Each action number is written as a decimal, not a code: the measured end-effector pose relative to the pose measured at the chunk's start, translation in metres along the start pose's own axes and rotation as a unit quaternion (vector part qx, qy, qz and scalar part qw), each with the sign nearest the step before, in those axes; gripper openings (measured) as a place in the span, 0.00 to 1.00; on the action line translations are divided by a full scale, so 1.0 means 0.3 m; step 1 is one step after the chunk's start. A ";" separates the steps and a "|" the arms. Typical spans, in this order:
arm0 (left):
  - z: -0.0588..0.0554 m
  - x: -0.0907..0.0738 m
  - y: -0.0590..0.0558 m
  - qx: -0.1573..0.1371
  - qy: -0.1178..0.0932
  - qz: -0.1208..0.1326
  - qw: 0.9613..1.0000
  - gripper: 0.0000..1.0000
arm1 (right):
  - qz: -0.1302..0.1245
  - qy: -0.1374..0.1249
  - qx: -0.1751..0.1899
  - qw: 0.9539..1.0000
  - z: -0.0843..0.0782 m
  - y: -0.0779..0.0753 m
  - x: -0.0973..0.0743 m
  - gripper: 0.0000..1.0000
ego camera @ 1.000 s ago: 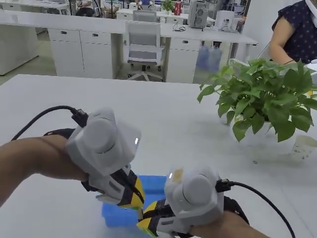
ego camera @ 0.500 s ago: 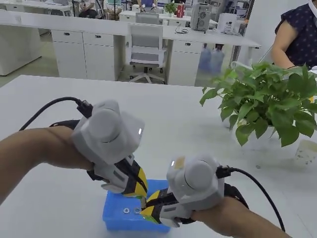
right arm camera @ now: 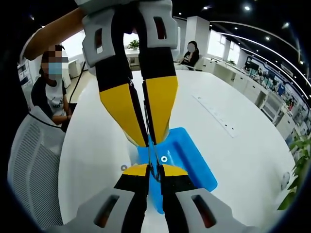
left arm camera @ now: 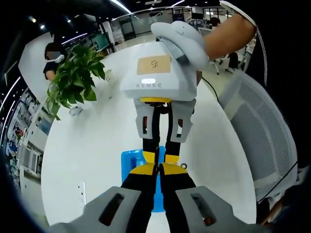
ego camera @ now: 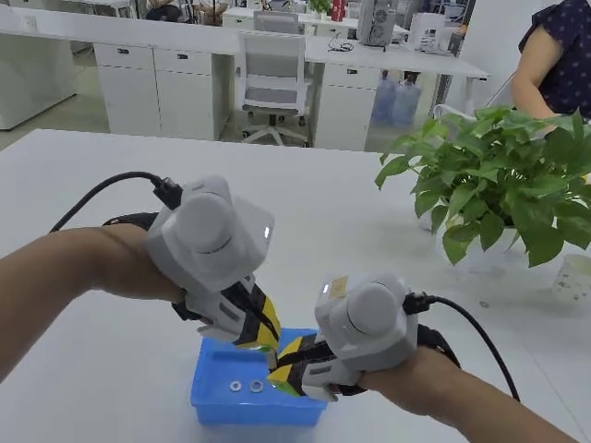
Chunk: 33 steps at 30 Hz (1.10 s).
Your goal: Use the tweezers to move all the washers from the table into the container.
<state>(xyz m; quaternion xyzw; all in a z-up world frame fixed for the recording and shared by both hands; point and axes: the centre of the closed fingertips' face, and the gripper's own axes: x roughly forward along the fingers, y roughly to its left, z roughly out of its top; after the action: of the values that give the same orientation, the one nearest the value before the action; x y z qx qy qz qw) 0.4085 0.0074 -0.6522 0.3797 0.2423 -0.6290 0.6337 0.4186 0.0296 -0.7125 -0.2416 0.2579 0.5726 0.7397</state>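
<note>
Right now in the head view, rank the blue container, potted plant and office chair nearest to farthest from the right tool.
1. blue container, just below the right tool.
2. potted plant, on the table's right side.
3. office chair, beyond the table's far edge.

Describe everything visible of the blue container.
The blue container is a shallow, open, rectangular tray, plastic by its look, lying flat on the white table. Two small washers lie on its floor. The left gripper, holding tweezers, and right gripper meet above its right half.
</note>
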 end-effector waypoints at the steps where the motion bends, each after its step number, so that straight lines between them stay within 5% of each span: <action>1: -0.002 0.004 0.005 0.000 0.000 0.002 1.000 0.06 | -0.001 0.000 0.000 1.000 -0.002 -0.005 0.001 0.10; 33: -0.125 0.133 0.072 -0.017 0.008 -0.004 1.000 0.07 | 0.012 -0.001 -0.002 1.000 -0.104 -0.077 0.137 0.10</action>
<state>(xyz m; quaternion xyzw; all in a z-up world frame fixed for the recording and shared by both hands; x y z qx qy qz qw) 0.4397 0.0105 -0.7020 0.3726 0.2601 -0.6243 0.6355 0.4464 0.0337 -0.7617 -0.2398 0.2585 0.5820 0.7327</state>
